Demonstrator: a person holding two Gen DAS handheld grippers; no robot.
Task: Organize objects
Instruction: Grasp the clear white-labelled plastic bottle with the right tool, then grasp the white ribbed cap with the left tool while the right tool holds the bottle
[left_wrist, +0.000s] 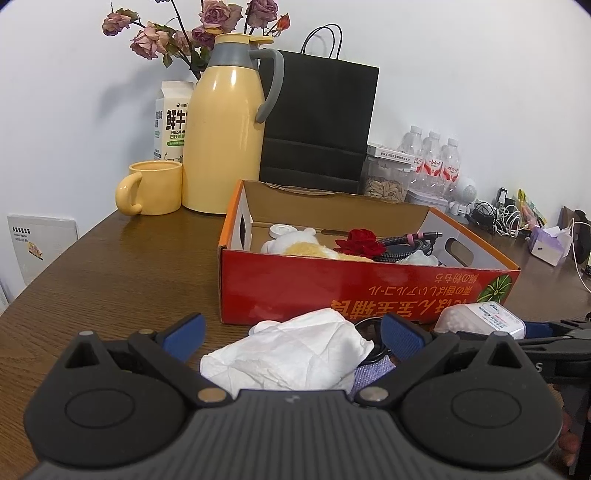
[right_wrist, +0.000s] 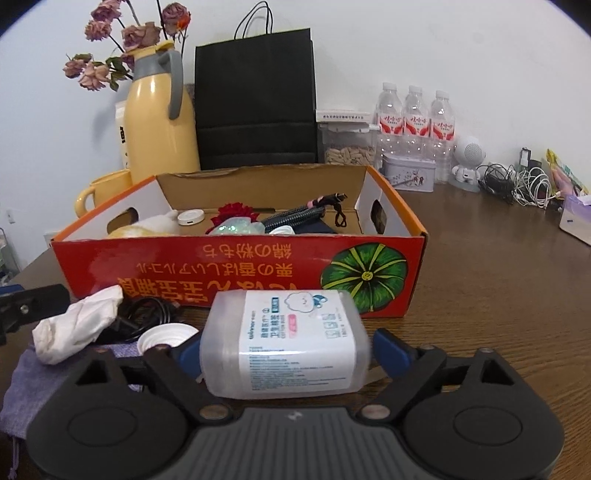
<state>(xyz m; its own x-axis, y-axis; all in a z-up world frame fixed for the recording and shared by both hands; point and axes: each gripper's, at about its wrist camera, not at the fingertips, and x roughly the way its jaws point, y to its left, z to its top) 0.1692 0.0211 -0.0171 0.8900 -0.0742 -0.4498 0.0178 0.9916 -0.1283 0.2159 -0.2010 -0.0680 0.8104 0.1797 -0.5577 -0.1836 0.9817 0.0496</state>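
Observation:
My left gripper (left_wrist: 291, 328) stands open over a crumpled white tissue (left_wrist: 288, 354) that lies between its blue pads, on a purple cloth pouch (left_wrist: 373, 373). My right gripper (right_wrist: 286, 343) is open around a clear cotton-swab box (right_wrist: 288, 347) lying on its side. Its left pad is against the box and the right pad is a sliver away. In the right wrist view the tissue (right_wrist: 74, 325), a black cable (right_wrist: 147, 317) and a white lid (right_wrist: 166, 336) sit to the left. Just beyond stands the red cardboard box (right_wrist: 184, 266), which holds a plush toy, a red flower and cables.
Behind the red box (left_wrist: 332, 291) stand a yellow thermos (left_wrist: 225, 140), a yellow mug (left_wrist: 155, 188), a black paper bag (left_wrist: 317, 118) and three water bottles (right_wrist: 413, 122). Chargers and cables (right_wrist: 517, 184) and a tissue box (right_wrist: 576, 218) crowd the far right.

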